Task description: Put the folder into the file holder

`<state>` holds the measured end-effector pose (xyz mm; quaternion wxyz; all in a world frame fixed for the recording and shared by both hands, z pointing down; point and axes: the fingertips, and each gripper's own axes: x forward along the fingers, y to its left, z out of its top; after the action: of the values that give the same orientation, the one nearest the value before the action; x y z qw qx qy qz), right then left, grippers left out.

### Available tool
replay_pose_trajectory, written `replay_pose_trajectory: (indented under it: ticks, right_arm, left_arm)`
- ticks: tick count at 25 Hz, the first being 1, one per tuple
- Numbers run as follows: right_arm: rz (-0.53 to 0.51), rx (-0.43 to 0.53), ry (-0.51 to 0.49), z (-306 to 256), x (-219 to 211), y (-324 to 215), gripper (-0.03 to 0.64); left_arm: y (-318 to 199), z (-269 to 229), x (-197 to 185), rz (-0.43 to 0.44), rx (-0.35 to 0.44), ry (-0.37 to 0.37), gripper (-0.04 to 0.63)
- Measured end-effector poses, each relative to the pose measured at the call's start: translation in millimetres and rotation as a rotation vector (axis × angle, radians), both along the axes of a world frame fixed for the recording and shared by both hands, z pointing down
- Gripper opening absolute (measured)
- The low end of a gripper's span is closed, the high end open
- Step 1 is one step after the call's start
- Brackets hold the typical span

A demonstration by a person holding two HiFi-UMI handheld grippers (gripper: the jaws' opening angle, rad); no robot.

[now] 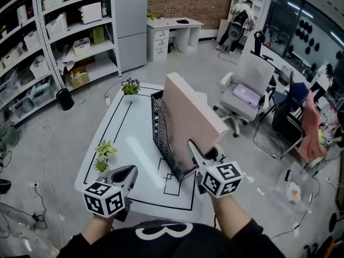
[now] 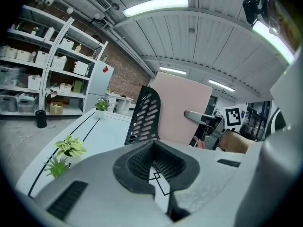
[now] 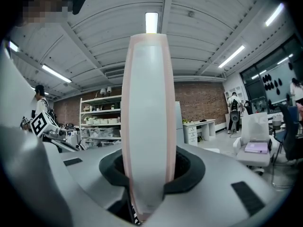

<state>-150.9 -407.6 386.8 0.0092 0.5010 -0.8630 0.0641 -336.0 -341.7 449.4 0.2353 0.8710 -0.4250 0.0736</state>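
White worktop (image 1: 131, 144) with black outline markings, open office around it, shelving at the back. Black mesh file holder (image 1: 160, 134) stands upright near the worktop's right edge. Pink folder (image 1: 191, 114) is on edge and tilted, leaning to the right; its lower part is down behind the holder's mesh wall and most of it rises above the rim. I have the right tool (image 1: 194, 153) clamped on the folder's near lower corner, both pads pressed on its faces. Left tool (image 1: 129, 172) hangs over the near left of the worktop, tips together, nothing between them. Two small leafy plants (image 1: 105, 148) stand just beside it.
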Motion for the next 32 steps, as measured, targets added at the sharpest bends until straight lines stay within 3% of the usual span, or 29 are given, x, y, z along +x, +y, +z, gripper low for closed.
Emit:
replay_pose_trajectory:
  ticks: [8,18,32]
  right_arm:
    - [-0.025,0.016,0.042,5.3,-12.6,-3.7,0.143]
    - [-0.002,-0.028,0.042,32.9,-9.4,-7.2,0.143]
    - [-0.053,-0.097,0.123,58.8,-12.1,9.8,0.171]
  left_arm:
    - [-2.4,9.8,-6.3,0.007,-0.020,-0.002,0.006]
    - [3.4,14.1,-4.9,0.018,-0.032,-0.001,0.006]
    - [31.8,7.7,3.7,-0.012,-0.030,-0.011,0.006]
